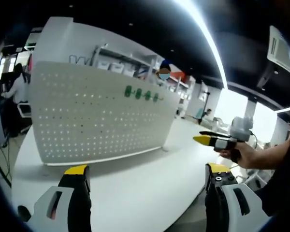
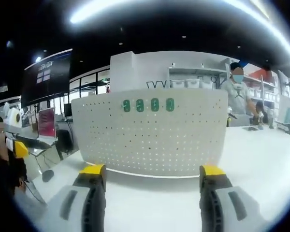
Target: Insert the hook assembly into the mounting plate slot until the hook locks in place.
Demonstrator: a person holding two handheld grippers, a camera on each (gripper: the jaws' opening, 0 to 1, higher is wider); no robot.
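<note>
Jaws of both the left gripper [image 1: 147, 176] and right gripper [image 2: 153, 175] stand apart, empty, facing the upright white perforated mounting plate [image 2: 154, 137]; its four green hooks [image 2: 148, 105] sit high, straight ahead.

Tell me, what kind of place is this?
Probably an open-plan workshop or lab. A white pegboard panel carrying four green hooks stands on a white table, with storage shelves behind it and a person standing nearby.

You hold both grippers level with jaws spread wide and empty: left gripper [image 1: 147, 176], right gripper [image 2: 153, 175], your hand [image 1: 241, 153] gripping the right one.
</note>
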